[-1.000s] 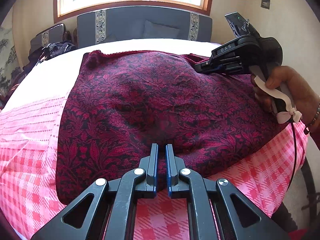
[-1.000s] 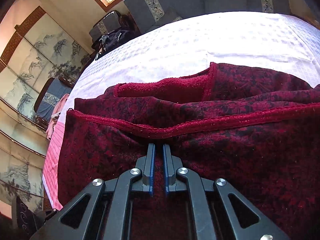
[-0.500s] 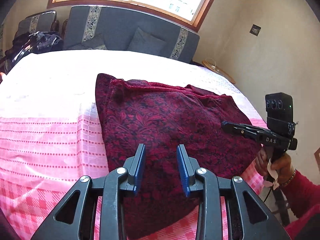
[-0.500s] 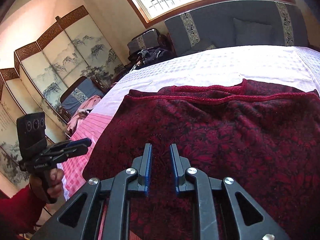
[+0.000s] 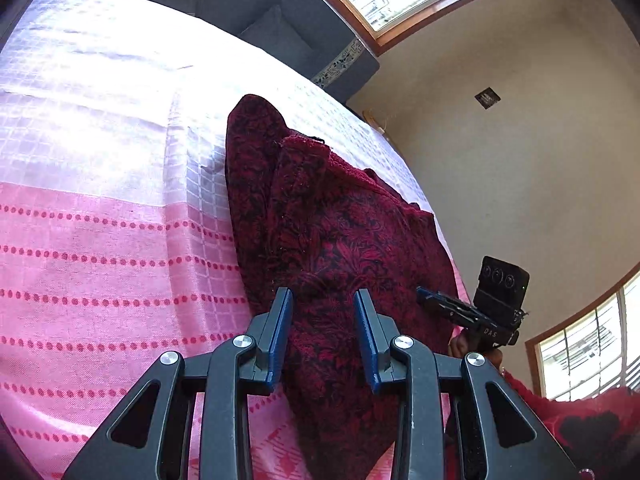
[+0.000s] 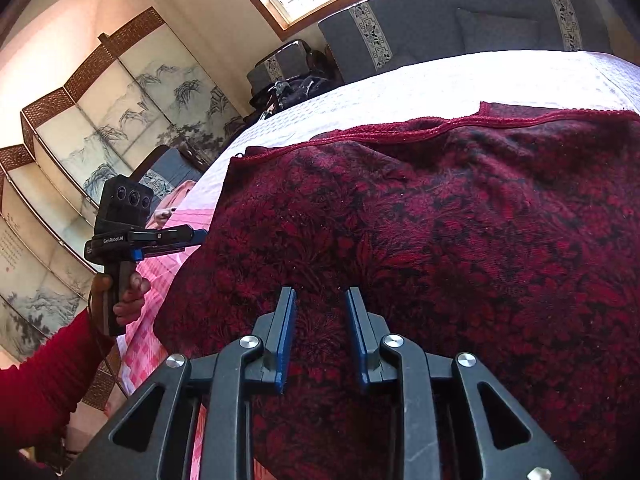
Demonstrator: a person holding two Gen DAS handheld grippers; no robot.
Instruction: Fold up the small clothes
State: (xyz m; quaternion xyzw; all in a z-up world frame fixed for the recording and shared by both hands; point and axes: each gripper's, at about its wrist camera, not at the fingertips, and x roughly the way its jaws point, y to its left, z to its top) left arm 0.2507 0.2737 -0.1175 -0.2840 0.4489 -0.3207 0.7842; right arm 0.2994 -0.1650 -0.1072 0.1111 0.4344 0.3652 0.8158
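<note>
**Both grippers parted over the folded red garment**

The dark red patterned garment [image 6: 420, 240] lies folded on the bed, over the pink-and-white checked bedspread [image 5: 100, 264]. In the left wrist view it runs from the upper middle of the frame down to the bottom centre; in the right wrist view it fills the centre and right, its hemmed edge across the upper part.

The left gripper [image 5: 323, 300] has its fingers a narrow way apart, with nothing clamped; the cloth shows in the gap behind them. The right gripper [image 6: 320, 294] has just been opening, and its fingers also stand slightly apart above the fabric, gripping nothing.

A red sleeve [image 6: 44, 376] shows at the lower left of the right wrist view. A folding screen [image 6: 120, 120] stands at upper left.
</note>
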